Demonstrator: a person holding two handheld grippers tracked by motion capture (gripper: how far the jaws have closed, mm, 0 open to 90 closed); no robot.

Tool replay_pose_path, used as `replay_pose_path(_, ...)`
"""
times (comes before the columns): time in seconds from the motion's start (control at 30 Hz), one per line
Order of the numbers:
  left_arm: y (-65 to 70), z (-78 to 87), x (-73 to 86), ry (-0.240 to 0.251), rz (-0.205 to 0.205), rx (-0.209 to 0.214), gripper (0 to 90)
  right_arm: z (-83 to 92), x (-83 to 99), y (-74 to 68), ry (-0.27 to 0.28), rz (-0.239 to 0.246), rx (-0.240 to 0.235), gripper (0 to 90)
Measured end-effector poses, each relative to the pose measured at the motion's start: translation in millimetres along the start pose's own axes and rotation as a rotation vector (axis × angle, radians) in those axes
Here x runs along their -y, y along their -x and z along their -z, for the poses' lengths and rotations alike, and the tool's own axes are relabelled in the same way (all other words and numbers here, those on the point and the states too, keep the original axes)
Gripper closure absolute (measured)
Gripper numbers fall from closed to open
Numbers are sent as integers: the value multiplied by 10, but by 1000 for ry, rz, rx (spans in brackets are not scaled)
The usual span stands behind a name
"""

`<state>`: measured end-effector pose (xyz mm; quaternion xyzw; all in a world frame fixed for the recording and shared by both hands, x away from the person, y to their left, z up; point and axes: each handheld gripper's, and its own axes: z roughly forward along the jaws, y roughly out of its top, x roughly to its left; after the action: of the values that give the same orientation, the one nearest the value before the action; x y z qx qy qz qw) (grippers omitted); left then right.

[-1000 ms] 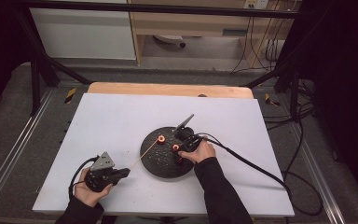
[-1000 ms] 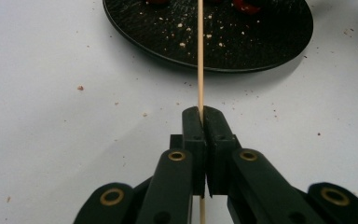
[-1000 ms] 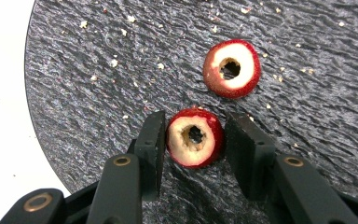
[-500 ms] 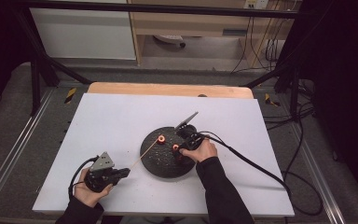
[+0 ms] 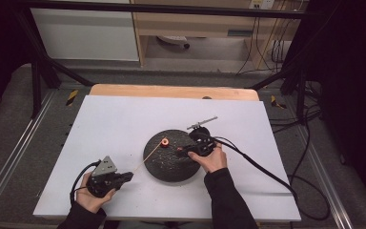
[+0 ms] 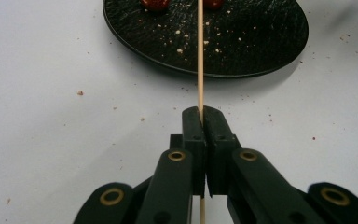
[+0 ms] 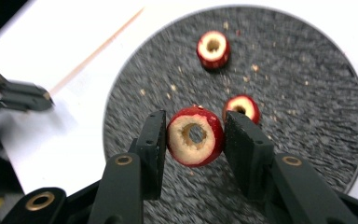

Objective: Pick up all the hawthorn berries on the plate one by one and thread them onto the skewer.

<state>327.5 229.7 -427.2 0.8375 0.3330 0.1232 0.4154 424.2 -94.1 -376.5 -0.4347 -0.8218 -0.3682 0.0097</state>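
Your left gripper (image 6: 200,122) pinches the stick (image 6: 200,56) tight and points it at the plate (image 6: 261,51), so the fruit ring (image 7: 195,136) squeezed in your right gripper (image 7: 194,140) can slide on.

Only the skewer (image 5: 147,159) slants across the bare white table (image 5: 124,124) left of the black plate (image 5: 171,167).

In the left hand-held gripper view, the skewer (image 6: 200,56) runs off the top edge, its tip unseen; two red fruit pieces (image 6: 155,3) are cut there too. The black plate (image 7: 307,140) blurs in the right hand-held gripper view.
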Motion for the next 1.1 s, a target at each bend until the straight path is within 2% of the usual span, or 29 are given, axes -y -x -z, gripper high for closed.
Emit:
replay_pose_path(0.27, 22, 4, 0, 8, 0, -1, 879, 10, 200, 29, 228, -85, -102, 606)
replay_pose_path(0.37, 23, 8, 0, 13, 3, -5, 879, -23, 267, 34, 289, -121, -124, 606)
replay_pose_path(0.5, 23, 12, 2, 20, 10, -5, 879, -49, 333, 56, 368, -158, -143, 606)
replay_pose_path(0.63, 23, 13, 8, 23, 17, -12, 879, -84, 422, 48, 483, -201, -148, 606)
replay_pose_path(0.87, 30, 10, 16, 29, 29, -18, 879, -192, 515, 17, 621, -234, -148, 606)
replay_pose_path(1.1, 42, 15, 23, 46, 41, -16, 879, -263, 566, -38, 716, -255, -171, 606)
